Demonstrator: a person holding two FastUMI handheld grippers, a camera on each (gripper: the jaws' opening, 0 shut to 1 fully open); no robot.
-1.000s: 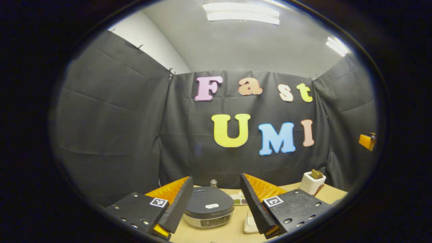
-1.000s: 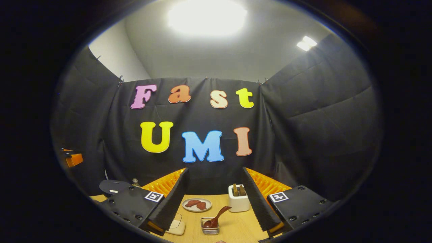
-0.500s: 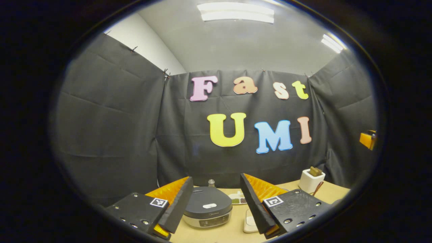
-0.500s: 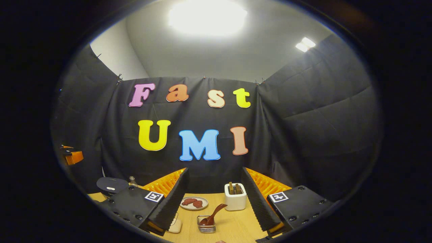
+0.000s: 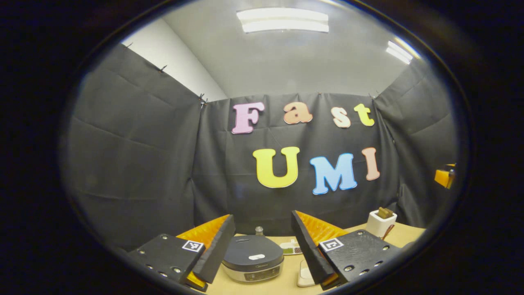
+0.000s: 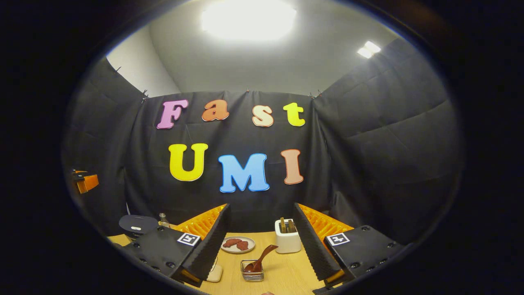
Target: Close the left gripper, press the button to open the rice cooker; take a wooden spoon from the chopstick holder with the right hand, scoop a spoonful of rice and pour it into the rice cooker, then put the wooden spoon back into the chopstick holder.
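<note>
While held above the near edge of the wooden table (image 5: 286,278), left gripper (image 5: 260,250) with jaws spread wide, nothing between them. Framed in that gap: rice cooker (image 5: 253,262), lid down, pale oval button (image 5: 256,257) on top, untouched. Just right of the cooker, a small white flat item (image 5: 305,273), partly hidden by the right finger; cannot tell what. Behind the cooker, a small bottle (image 5: 258,230) and a flat dish with green and dark contents (image 5: 291,248). Far right of the cooker, white chopstick holder (image 5: 380,223) with wooden handles sticking up.

Right gripper (image 6: 260,241) likewise parted wide and empty, raised over the table (image 6: 286,274). Nearest between its fingers: clear square container (image 6: 252,273) with a wooden spoon (image 6: 260,259) resting in it, handle tilted up to the right. Beyond that, chopstick holder (image 6: 287,239) upright with two wooden handles showing, and left of it a plate (image 6: 238,244) with reddish pieces. Rice cooker (image 6: 138,225) far left of the holder, closed, bottle (image 6: 163,220) beside it. Orange part of the other gripper (image 6: 85,181) at far left, state not readable there.
</note>
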